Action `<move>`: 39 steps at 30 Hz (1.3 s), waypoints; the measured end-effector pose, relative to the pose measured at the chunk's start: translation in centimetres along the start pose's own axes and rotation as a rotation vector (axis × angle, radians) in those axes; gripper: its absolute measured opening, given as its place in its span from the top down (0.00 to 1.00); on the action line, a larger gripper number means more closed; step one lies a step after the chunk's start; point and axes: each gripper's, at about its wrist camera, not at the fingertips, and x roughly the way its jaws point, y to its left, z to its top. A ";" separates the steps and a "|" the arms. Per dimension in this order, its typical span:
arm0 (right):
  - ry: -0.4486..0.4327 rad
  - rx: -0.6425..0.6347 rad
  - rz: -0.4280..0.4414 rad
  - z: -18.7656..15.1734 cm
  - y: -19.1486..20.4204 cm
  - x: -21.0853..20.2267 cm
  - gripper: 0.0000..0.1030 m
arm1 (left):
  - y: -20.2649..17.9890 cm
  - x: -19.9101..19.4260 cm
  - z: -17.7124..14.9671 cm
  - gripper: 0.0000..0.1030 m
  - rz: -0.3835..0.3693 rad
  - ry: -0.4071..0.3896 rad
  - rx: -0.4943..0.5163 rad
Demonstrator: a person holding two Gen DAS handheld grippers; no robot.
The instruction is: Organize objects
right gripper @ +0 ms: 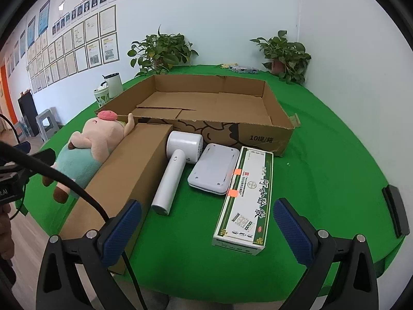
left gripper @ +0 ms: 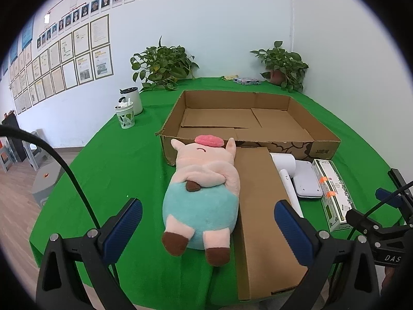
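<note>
A pink plush pig [left gripper: 204,191] [right gripper: 87,152] in teal trousers lies on its back on the green table, against a long closed cardboard box [left gripper: 263,217] [right gripper: 129,175]. Right of that box lie a white hair dryer [right gripper: 178,165] [left gripper: 284,165], a white flat device [right gripper: 214,168] [left gripper: 306,180] and a green-and-white carton [right gripper: 247,196] [left gripper: 335,191]. Behind them stands an open shallow cardboard tray box [left gripper: 325,148] [right gripper: 258,137], with nothing in it. My left gripper [left gripper: 207,222] is open just in front of the pig's feet. My right gripper [right gripper: 206,222] is open near the carton's front end.
Two potted plants [left gripper: 165,64] [left gripper: 284,64] stand at the table's far edge, with a small packet [left gripper: 246,80] between them. A white kettle [left gripper: 133,100] and patterned cup [left gripper: 125,116] sit at the left. A black cable [right gripper: 64,180] crosses the long box. Grey stools [right gripper: 47,124] stand on the floor.
</note>
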 end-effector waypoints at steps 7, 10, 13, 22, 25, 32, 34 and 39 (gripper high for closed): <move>-0.007 0.008 -0.002 -0.7 0.3 -0.3 0.00 | -0.7 0.7 -0.1 0.01 -0.008 0.005 0.005; -0.018 -0.020 -0.001 -1.0 1.0 -0.3 0.00 | -0.9 0.8 -0.1 0.01 -0.007 -0.002 0.018; -0.008 -0.013 0.011 -1.1 1.1 -0.1 0.00 | -1.0 0.9 0.1 0.01 0.005 -0.011 0.027; 0.007 0.000 0.019 -0.7 0.8 0.7 0.00 | -0.3 1.3 -0.1 0.01 0.007 -0.001 0.001; 0.017 0.001 0.024 -0.5 0.8 1.1 0.00 | -0.3 1.4 -0.1 0.01 0.010 0.003 -0.004; 0.042 -0.008 -0.002 -0.9 0.6 2.1 0.01 | -1.0 2.1 -0.2 0.01 -0.015 0.008 0.009; 0.049 -0.010 -0.011 -1.0 0.4 2.3 0.01 | -1.0 2.4 -0.3 0.01 -0.020 0.013 0.010; 0.051 -0.030 -0.026 -1.0 0.0 2.6 0.00 | -0.3 2.6 0.0 0.01 -0.052 0.012 -0.006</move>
